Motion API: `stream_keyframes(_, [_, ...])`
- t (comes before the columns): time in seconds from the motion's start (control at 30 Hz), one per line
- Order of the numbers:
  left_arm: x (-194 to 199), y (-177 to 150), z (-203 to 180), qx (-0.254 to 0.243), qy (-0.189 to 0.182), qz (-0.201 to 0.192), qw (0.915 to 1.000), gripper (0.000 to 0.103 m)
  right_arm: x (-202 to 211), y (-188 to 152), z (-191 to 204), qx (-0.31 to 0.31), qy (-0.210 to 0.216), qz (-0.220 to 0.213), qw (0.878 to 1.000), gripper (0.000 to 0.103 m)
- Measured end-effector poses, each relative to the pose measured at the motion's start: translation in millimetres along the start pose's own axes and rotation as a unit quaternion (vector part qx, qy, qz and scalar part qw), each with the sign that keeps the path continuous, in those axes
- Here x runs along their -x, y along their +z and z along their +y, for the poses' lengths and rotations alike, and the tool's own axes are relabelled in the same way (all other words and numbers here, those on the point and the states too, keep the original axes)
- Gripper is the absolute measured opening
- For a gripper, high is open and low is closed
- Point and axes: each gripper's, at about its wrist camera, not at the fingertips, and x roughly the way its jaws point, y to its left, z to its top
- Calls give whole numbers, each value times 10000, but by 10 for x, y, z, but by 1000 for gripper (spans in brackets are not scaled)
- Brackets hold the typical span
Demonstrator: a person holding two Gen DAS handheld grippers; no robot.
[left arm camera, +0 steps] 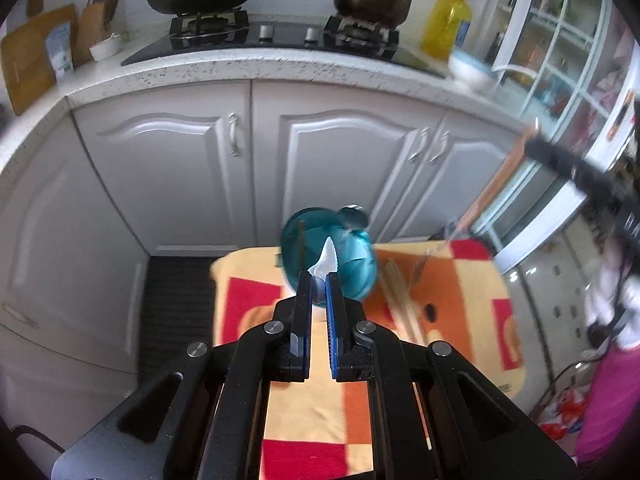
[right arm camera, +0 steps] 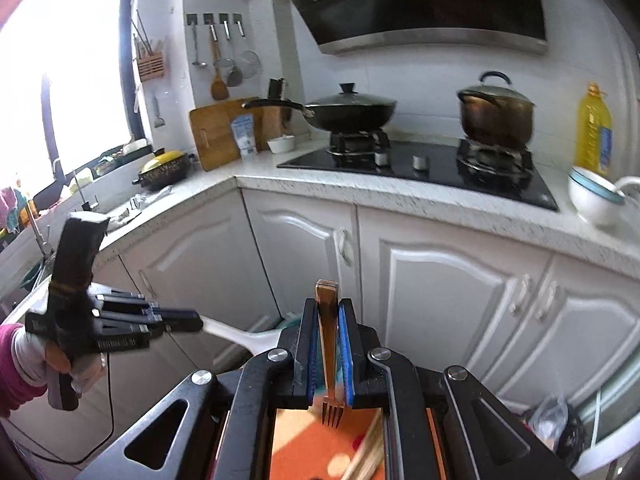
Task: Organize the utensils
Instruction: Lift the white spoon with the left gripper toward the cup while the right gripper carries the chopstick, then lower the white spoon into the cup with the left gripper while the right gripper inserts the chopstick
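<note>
Left tongs [left arm camera: 319,280], frame centre: closed narrow on a white plastic spatula-like utensil [left arm camera: 326,260], whose pointed serrated tip sticks up past the fingertips. Directly behind it sits a teal translucent cup [left arm camera: 352,268] with a dark stick and a metal spoon inside, standing on the bench with a red, orange and cream checked cloth [left arm camera: 472,300]. Pale wooden chopsticks [left arm camera: 400,300] lie on the cloth just right of the cup.

Right tongs [right arm camera: 328,316], lower centre: clamped on a wood-handled metal fork [right arm camera: 329,360], handle up, tines hanging down below the pads over the cloth. Chopsticks visible under them, bottom centre.
</note>
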Motion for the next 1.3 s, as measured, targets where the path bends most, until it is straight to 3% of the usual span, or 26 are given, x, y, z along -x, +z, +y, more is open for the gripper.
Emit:
stream_keyframes(0.27, [-385, 45, 71, -77, 176, 433, 9989, 5, -601, 111, 31, -47, 210, 174, 9996, 9])
stream_keyframes(0.67, [-892, 117, 69, -20, 234, 991, 9948, 5, -1102, -177, -95, -230, 428, 703, 9963, 9])
stream_keyframes(0.9, [-1132, 193, 67, 145, 293, 1028, 9942, 5, -1428, -422, -153, -395, 482, 1151, 9914, 9])
stream_keyframes(1.1, [-1143, 166, 123, 355, 169, 857, 9955, 7, -1541, -563, -317, -821, 420, 1250, 9879, 10])
stream_keyframes(1.17, [-1125, 159, 133, 459, 62, 831, 9955, 14, -1514, -578, -354, -884, 369, 1234, 9877, 15])
stream_keyframes(1.23, [-1087, 147, 154, 587, -21, 776, 9953, 26, -1469, -583, -382, -924, 296, 1210, 9879, 36])
stream_keyframes(1.3, [-1036, 136, 154, 662, -64, 721, 9952, 30, -1439, -583, -403, -974, 287, 1208, 9875, 37])
